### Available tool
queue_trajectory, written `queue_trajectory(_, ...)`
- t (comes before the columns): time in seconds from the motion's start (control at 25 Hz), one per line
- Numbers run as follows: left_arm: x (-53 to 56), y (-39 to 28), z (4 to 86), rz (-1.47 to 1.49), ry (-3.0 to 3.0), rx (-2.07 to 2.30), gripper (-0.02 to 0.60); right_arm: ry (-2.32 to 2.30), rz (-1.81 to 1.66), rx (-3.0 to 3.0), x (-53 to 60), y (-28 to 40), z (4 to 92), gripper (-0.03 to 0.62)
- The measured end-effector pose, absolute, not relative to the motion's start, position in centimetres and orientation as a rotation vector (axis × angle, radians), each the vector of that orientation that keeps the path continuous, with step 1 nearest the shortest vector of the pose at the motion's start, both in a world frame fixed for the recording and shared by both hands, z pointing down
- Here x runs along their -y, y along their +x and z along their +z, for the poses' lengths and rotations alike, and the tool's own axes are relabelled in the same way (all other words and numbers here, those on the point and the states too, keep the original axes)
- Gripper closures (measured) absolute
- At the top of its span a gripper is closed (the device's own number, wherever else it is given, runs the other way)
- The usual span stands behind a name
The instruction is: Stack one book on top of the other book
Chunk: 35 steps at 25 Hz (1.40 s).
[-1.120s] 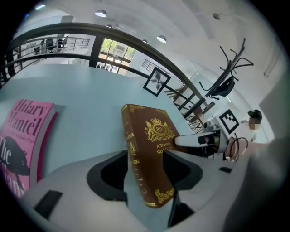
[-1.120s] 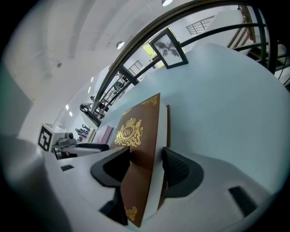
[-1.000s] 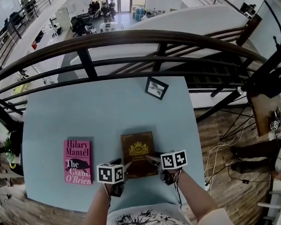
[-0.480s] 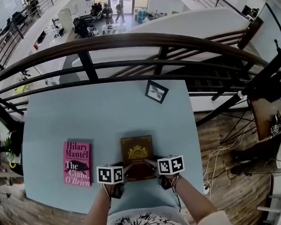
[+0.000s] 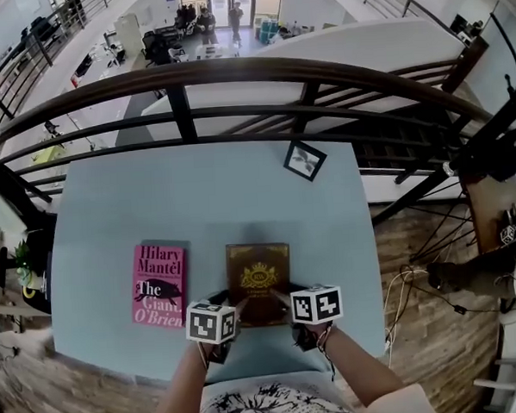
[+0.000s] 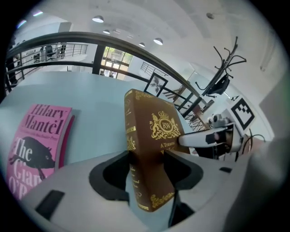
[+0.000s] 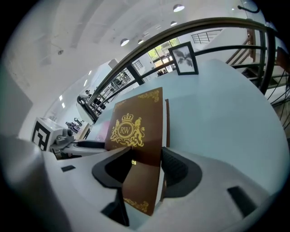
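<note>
A brown book (image 5: 258, 275) with a gold crest lies near the front middle of the light blue table (image 5: 111, 200). A pink book (image 5: 159, 285) lies flat to its left. My left gripper (image 5: 234, 306) is shut on the brown book's near left corner. My right gripper (image 5: 281, 299) has the near right corner between its jaws, which are closing, and the pads press on it. In the left gripper view the brown book (image 6: 154, 136) stands tilted up between the jaws (image 6: 147, 163), beside the pink book (image 6: 38, 136). The right gripper view shows the brown book (image 7: 136, 127) in my right gripper (image 7: 145, 165).
A small framed picture (image 5: 305, 160) stands near the table's far right corner. A dark railing (image 5: 234, 73) runs just beyond the far edge, with a drop to a lower floor behind it. A potted plant (image 5: 23, 257) sits off the left edge.
Both grippers have risen a little with the brown book's near end, which now tilts up off the table. The pink book has not moved.
</note>
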<state>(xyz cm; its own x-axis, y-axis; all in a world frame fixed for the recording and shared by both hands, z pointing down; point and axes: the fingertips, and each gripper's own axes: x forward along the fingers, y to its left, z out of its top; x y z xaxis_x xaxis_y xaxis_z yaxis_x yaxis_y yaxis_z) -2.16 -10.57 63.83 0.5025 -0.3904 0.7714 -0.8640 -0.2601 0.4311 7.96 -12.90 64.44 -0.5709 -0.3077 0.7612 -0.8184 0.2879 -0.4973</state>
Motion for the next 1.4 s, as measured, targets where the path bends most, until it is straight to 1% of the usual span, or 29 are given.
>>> queue_trajectory(0.2, 9.7, -7.5, 60.8, 0.621, 1.907, 1.049, 0.350, 1.071, 1.227, 2.055, 11.5, 3.1, 61.6, 0.402)
queue_trajectory(0.52, 7.1, -18.7, 58.0, 0.611, 1.963, 1.056, 0.350, 1.123, 1.216, 2.112, 8.6, -8.1, 58.8, 0.402)
queue_trajectory(0.84, 5.5, -29.0, 57.6, 0.609, 1.943, 1.089, 0.350, 1.079, 1.201, 2.132, 7.3, -18.3, 58.5, 0.402)
queue_trajectory(1.12, 5.2, -33.3, 60.4, 0.579, 1.888, 1.027, 0.350, 1.055, 1.208, 2.084, 7.5, -23.1, 60.3, 0.402)
queue_trajectory(1.4, 6.2, -34.6, 62.6, 0.580, 1.849, 0.991, 0.350, 1.046, 1.232, 2.022, 8.5, -24.4, 62.4, 0.401)
